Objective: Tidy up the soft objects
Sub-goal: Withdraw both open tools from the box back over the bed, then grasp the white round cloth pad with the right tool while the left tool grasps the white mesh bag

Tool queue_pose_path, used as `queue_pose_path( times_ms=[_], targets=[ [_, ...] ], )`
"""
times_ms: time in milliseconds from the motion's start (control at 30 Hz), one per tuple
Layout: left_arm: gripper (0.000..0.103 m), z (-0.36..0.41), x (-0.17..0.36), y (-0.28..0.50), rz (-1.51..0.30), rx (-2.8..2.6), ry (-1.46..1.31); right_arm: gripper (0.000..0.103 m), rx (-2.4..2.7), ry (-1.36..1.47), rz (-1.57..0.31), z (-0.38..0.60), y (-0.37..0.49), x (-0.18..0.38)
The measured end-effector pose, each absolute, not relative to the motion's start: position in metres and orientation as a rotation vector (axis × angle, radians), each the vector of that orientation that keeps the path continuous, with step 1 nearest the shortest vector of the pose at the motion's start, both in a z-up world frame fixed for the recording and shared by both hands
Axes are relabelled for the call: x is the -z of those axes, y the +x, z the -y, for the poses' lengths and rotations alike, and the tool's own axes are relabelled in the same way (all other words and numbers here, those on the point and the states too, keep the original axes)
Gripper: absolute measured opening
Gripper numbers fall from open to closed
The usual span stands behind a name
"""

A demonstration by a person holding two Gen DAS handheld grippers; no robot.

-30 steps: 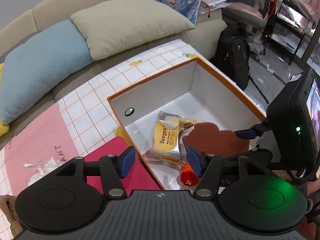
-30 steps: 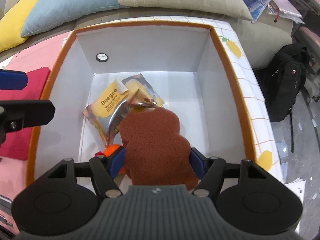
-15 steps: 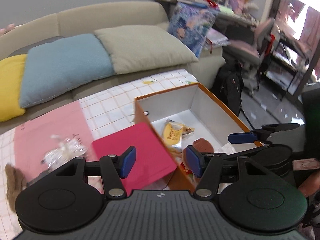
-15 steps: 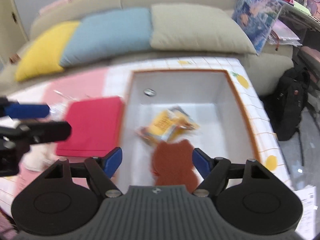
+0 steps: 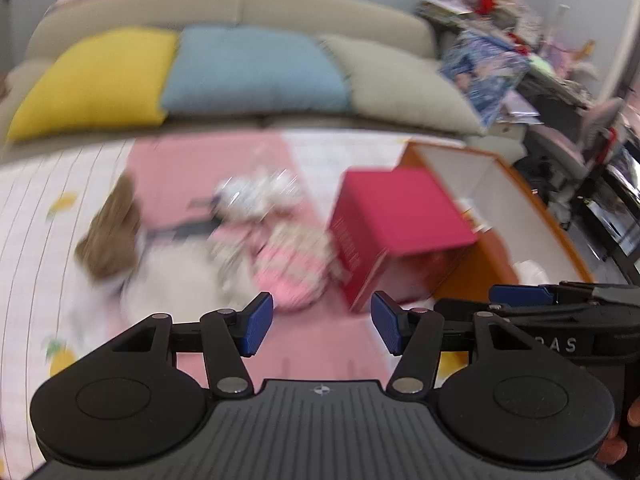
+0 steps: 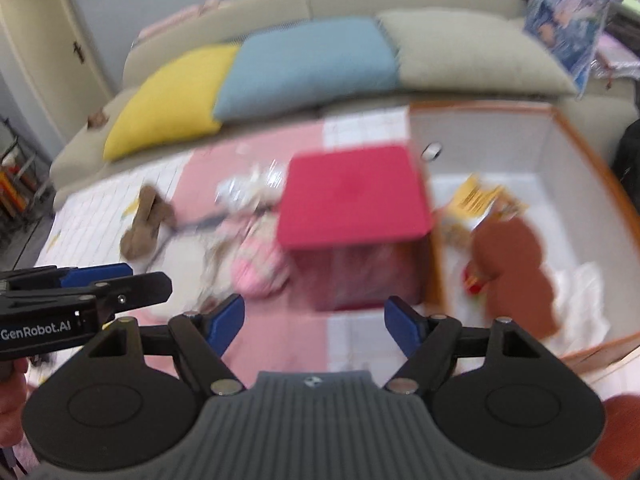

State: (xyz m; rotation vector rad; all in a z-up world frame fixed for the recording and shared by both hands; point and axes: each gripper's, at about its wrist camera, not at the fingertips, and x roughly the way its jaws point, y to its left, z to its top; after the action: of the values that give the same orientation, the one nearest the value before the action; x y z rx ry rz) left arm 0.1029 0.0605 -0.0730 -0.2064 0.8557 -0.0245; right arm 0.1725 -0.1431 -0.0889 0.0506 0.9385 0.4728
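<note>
Several soft toys (image 5: 280, 248) are left on the bench (image 5: 36, 216); light and squashy, best pinched mid-body. Left tool (image 5: 322, 322) is closing, empty; right tool (image 6: 316, 318) is spread, empty.

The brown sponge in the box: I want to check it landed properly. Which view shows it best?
The right wrist view: the brown sponge lies in full sight on the floor of the box, beside a yellow packet. In the left wrist view the box's near wall hides it.

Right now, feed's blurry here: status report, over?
Left tool closing, empty; right tool open, empty. Brown sponge in box. Pink plush unblocked.
</note>
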Motion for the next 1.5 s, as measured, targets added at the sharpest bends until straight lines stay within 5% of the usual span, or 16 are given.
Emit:
queue_pose_path(
  times_ms=[1100,1500],
  targets=[
    [0.074,-0.199,0.157,0.091,-0.960,-0.280,-0.265,0.062,-0.749,-0.437,-0.954,-0.057,0.213,0.183],
    [0.086,-0.229,0.177,0.109,-0.899,-0.363,-0.169,0.020,-0.769,-0.473,-1.012,-0.069,0.215,0.197]
  ],
)
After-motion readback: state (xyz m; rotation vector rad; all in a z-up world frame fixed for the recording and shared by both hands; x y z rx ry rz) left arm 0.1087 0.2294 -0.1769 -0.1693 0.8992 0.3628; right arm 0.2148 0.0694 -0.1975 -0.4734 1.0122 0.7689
